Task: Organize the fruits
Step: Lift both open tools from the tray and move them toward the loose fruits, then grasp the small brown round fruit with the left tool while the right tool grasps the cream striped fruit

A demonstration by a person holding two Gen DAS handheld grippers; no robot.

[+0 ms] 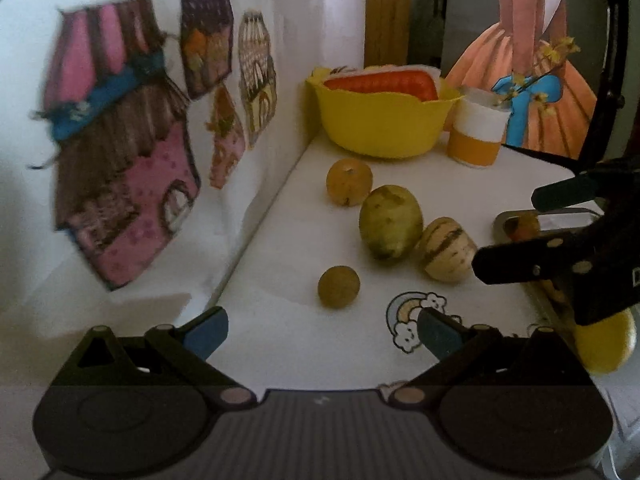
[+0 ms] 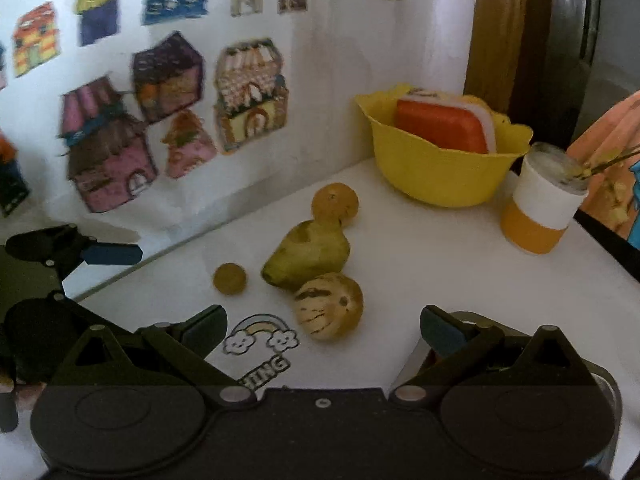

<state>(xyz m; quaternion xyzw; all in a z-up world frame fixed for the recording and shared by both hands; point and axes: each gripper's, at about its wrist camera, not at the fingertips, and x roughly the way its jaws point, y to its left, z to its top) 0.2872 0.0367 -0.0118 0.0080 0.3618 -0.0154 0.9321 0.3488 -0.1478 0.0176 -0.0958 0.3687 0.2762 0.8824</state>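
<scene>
- On the white tabletop (image 2: 420, 264), four fruits lie loose: an orange (image 2: 335, 203), a pear (image 2: 308, 256) touching it, a striped melon (image 2: 329, 306) against the pear, and a small round fruit (image 2: 229, 278) apart to the left.
- Left tongs (image 1: 322, 330): fingers spread wide, holding nothing, above the tabletop near the small fruit (image 1: 339, 286).
- Right tongs (image 2: 322, 330): also wide open and empty, just short of the melon.
- At the right edge of the left view, a metal tray (image 1: 505, 218) holds an orange fruit (image 1: 524, 227).
- A yellow bowl (image 2: 440, 176) and an orange-and-white cup (image 2: 540, 208) stand at the back.
- A rainbow sticker (image 2: 262, 334) lies between the right tongs' fingers.
</scene>
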